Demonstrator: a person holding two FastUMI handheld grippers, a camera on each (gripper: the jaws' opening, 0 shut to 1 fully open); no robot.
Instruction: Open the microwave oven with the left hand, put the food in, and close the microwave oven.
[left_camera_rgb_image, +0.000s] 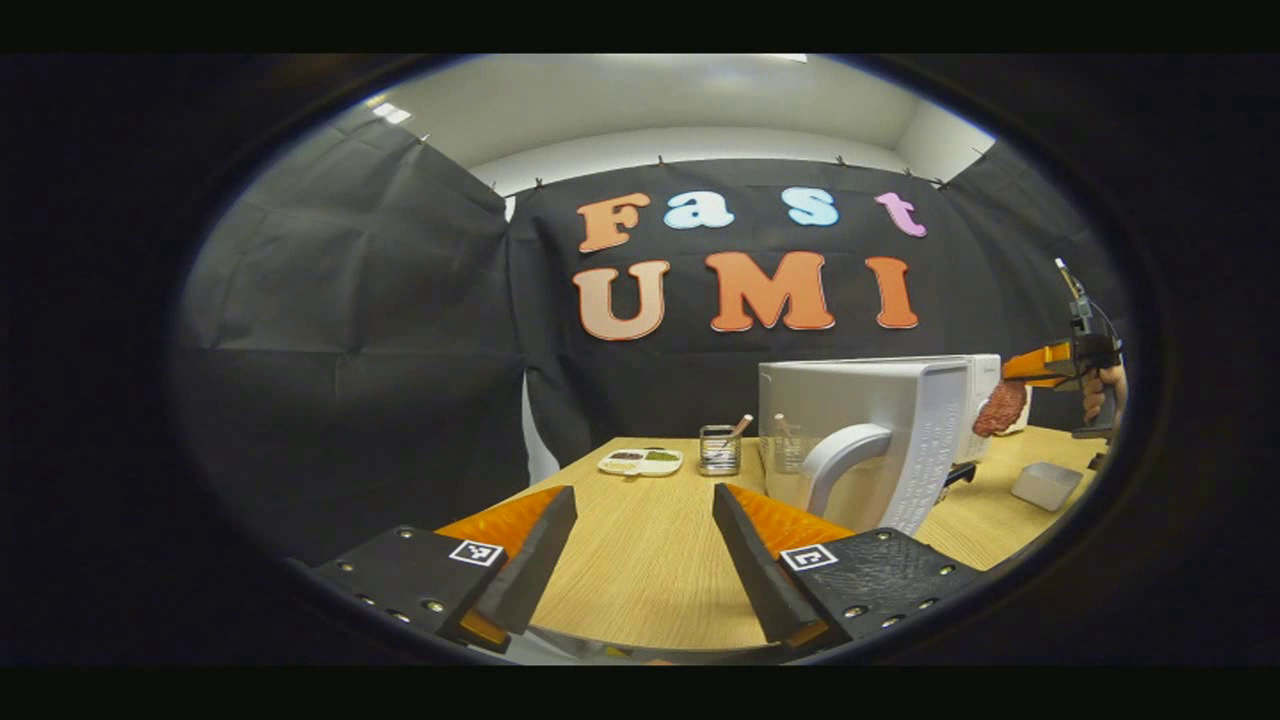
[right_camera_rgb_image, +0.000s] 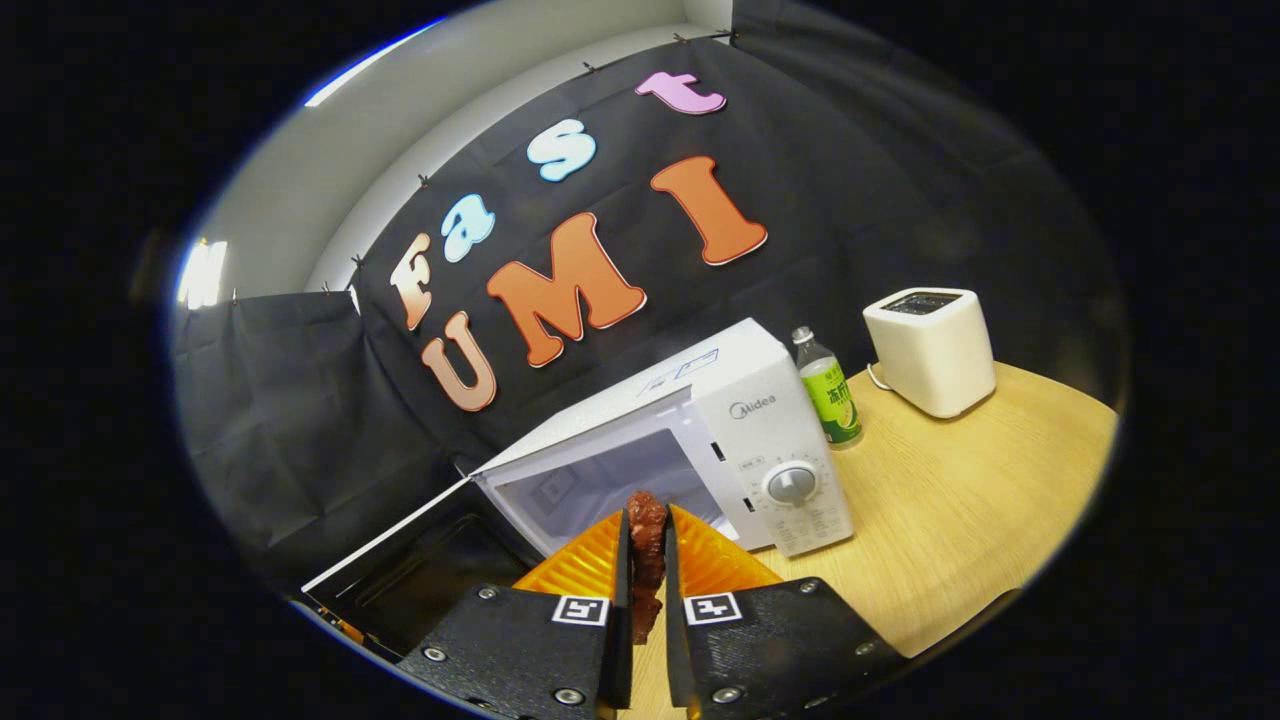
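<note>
I am pinching the food in the right gripper before the open microwave cavity; the left gripper is hanging spread beside the door. Risk: the thin pinch slipping, or the food clipping the frame.

I see the microwave at the desk's back edge, its door swung open leftward. Right of it stands a bottle, then a toaster nearer the right edge.
</note>
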